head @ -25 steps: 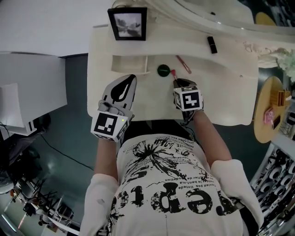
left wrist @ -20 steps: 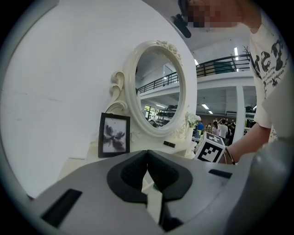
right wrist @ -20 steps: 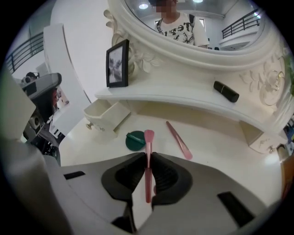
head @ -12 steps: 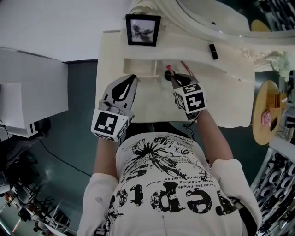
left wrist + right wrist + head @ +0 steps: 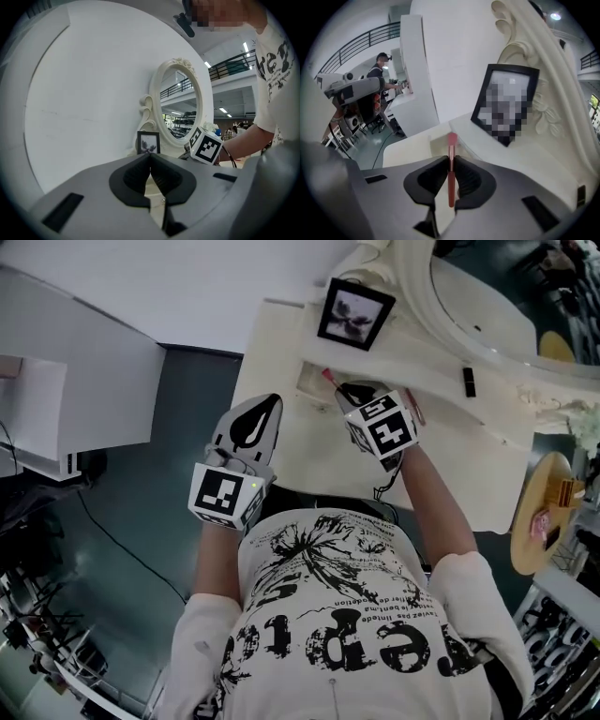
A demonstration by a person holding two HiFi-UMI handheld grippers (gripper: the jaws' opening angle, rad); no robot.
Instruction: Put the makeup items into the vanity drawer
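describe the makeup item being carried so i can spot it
On the cream vanity, look just in front of the black picture frame, where the right tool hangs. Its jaws grip a slim red stick with a pink tip, unlike the stubby black tube farther right.

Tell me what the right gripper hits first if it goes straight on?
Probably the cream vanity's shallow open drawer, just beyond the thin red makeup stick pinched in the right gripper; depth is hard to judge.

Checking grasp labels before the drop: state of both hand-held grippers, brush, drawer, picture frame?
Left hand-held gripper: shut, empty.
Right hand-held gripper: shut on the makeup brush.
Makeup brush: gripped by its handle, head past the jaws.
Vanity drawer: open.
Picture frame: standing upright.
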